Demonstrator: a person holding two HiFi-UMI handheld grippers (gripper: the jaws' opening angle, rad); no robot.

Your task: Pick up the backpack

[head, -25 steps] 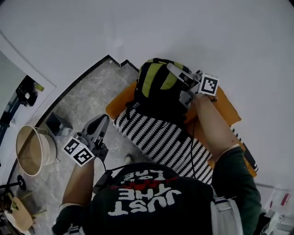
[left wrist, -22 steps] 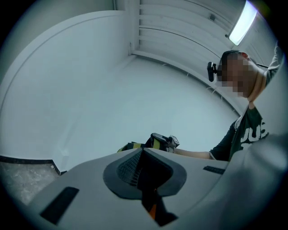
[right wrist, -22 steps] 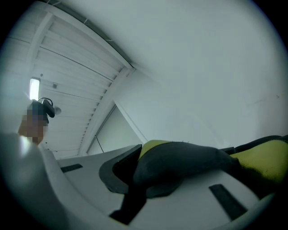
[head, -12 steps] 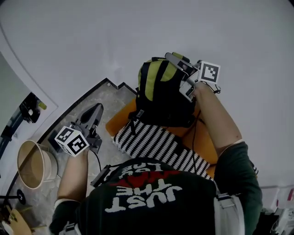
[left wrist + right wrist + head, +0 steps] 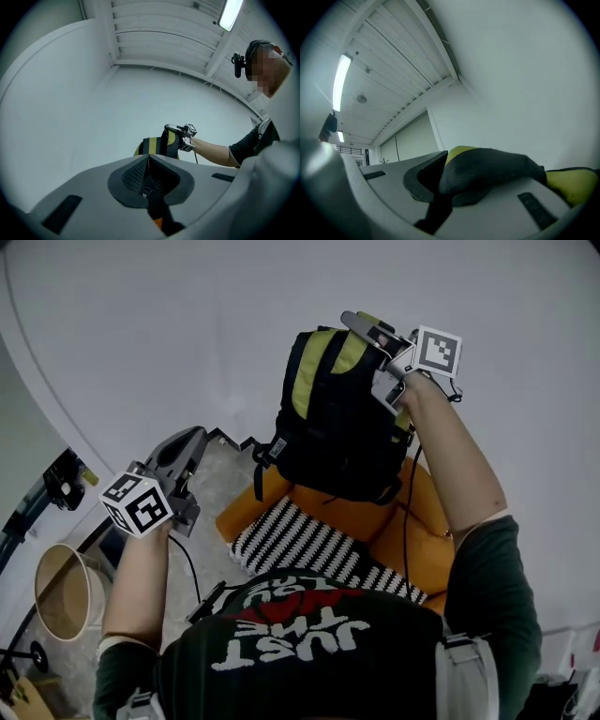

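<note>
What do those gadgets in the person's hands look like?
The left gripper and right gripper are grey and beak-shaped, with black pads. Each carries a white cube printed with black square markers. A thin black cable trails from each. Sleeves are short, dark green.

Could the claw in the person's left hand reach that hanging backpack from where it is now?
Probably yes. Only open air lies between the left claw and the backpack, which hangs from the right claw. Its jaws are together, so they'd need opening first.
</note>
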